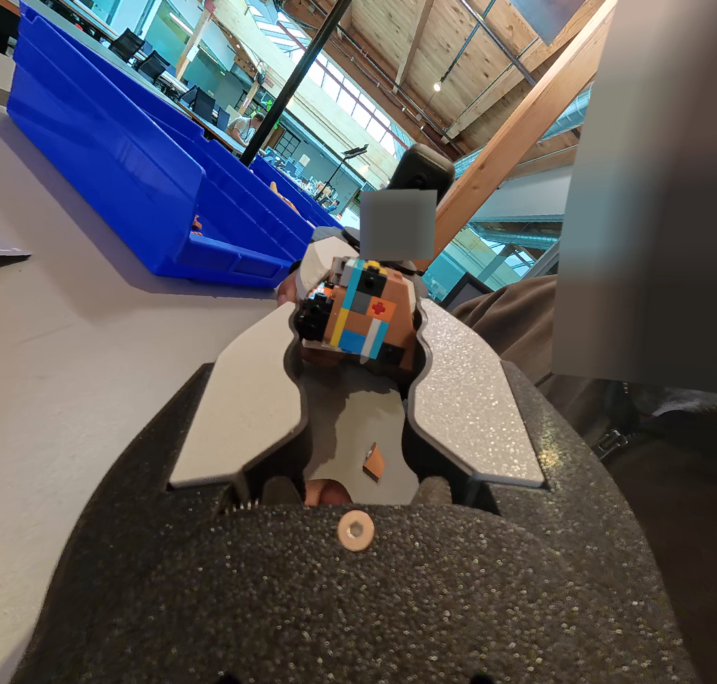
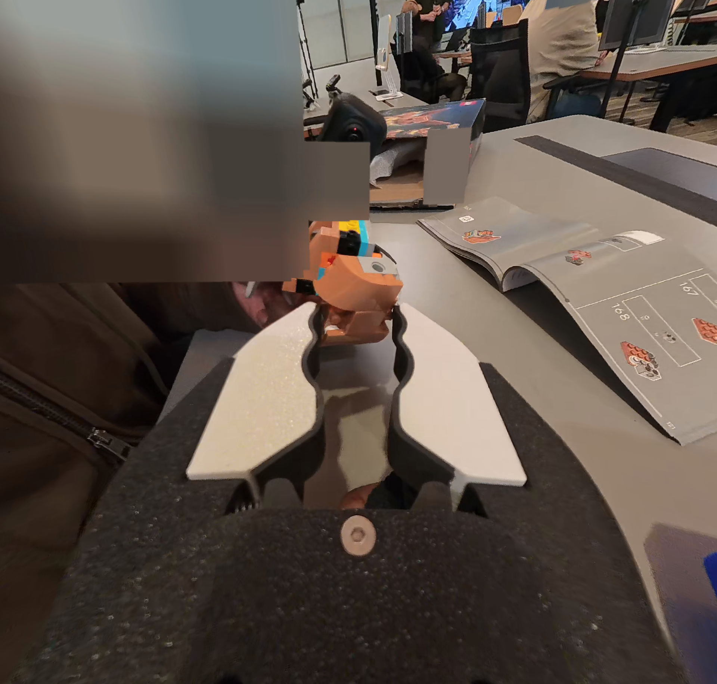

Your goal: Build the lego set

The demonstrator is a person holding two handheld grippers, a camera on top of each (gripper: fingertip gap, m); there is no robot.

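A partly built lego model (image 1: 362, 316), brown with blue, yellow, black and grey bricks and a red cross piece, is held above the grey table between both grippers. My left gripper (image 1: 357, 327) is shut on its sides, fingertips touching a black piece on the left and the brown side on the right. A white finger (image 1: 320, 265) of my right gripper shows behind the model. In the right wrist view my right gripper (image 2: 357, 310) is shut on the brown lower part of the model (image 2: 349, 281). A small brown tile (image 1: 374, 467) lies on the table below.
Blue bins (image 1: 116, 141) with orange pieces stand on the table to the left. An open instruction booklet (image 2: 582, 296) lies at the right, with the lego box (image 2: 434, 122) behind it. A person's brown jacket (image 2: 58, 393) is close by. Left and right tips are no more than a few centimetres apart.
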